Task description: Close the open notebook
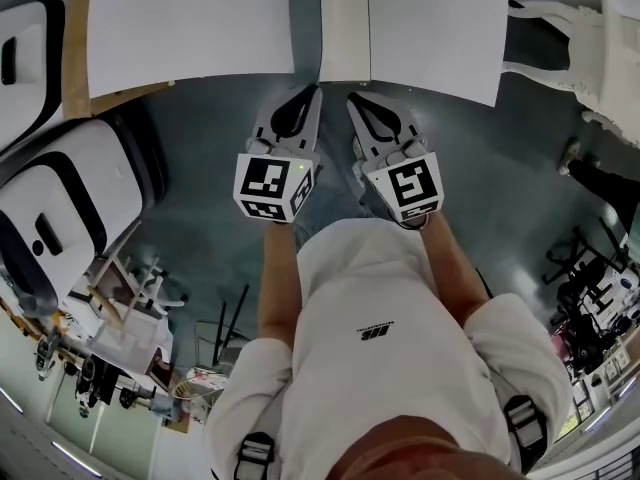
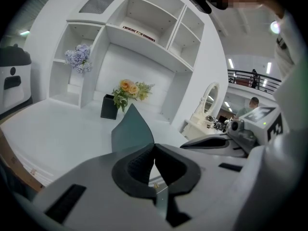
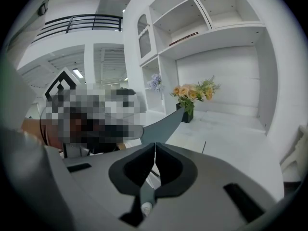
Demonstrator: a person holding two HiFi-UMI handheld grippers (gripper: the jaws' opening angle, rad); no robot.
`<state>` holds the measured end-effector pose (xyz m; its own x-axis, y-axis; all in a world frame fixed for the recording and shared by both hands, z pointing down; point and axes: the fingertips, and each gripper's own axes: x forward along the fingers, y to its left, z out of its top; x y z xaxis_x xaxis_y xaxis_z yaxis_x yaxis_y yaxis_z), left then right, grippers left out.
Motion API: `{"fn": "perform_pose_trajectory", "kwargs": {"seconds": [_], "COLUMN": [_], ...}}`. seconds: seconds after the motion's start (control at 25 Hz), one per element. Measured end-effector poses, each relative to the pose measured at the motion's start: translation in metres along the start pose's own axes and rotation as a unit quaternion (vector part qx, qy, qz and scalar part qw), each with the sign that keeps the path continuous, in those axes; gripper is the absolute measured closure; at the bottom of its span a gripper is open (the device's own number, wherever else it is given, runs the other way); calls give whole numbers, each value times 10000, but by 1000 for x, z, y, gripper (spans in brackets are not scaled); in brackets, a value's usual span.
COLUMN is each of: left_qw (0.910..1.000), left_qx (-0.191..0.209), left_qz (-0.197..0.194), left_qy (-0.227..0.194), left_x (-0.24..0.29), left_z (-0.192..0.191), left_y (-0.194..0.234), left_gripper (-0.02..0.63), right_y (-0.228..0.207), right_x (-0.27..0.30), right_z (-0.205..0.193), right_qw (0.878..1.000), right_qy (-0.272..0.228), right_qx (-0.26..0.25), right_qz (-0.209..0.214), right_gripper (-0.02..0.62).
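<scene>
Open notebook [image 1: 335,8] at the near edge of the white tabletop [image 1: 190,28], right in front of both tongs. Left tongs [image 1: 308,92] clenched tight on the dark cover [image 2: 132,129]. Right tongs [image 1: 354,98] clenched too, on the other half by the look of it, with a grey strip running through the gap (hard to be fully sure of that pinch). Likely just the start of the closing, with both halves spread open side by side.

To close it well:
- Keep both pinches firm and close to the edge.
- Swing the dark cover over toward the white page [image 1: 345,53], like shutting a door.
- Go slowly, without bending any page.
- Line up the two edges before letting go.
- Lay it flat on the tabletop, then press down softly.
</scene>
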<state>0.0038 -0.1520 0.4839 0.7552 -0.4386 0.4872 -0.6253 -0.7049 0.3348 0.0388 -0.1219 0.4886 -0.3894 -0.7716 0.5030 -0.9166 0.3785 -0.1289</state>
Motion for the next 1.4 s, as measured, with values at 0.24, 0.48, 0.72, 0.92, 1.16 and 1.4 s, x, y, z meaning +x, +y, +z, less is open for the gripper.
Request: {"fn": "perform_pose_trajectory", "kwargs": {"seconds": [0.24,0.48,0.72,0.92,1.16,1.4], "left_qw": [9996,9985,9970,9952,9928,9900], "left_qx": [67,89,94,92,108,133], "left_qz": [-232,-431,-589,-729,-872,-1002], "left_qy": [166,330,503,652,818,986], "left_x": [15,30,48,62,76,87], "left_z": [-6,-15,-22,-29,-37,-48], "left_y": [-11,-22,-29,-37,-41,-45], "left_gripper": [606,606,606,606,606,606], "right_y": [-13,-25,-40,-52,-62,-68], "right_x": [-4,-8,-10,-14,-16,-18], "right_z": [-8,-18,-26,-36,-45,-53], "right_qw": [9997,9989,9977,9960,9939,9916], "right_qy": [26,80,130,201,266,287], "right_qx": [148,299,440,577,718,850], "right_qz": [-185,-351,-502,-659,-797,-932], "right_gripper": [598,598,598,598,598,598]}}
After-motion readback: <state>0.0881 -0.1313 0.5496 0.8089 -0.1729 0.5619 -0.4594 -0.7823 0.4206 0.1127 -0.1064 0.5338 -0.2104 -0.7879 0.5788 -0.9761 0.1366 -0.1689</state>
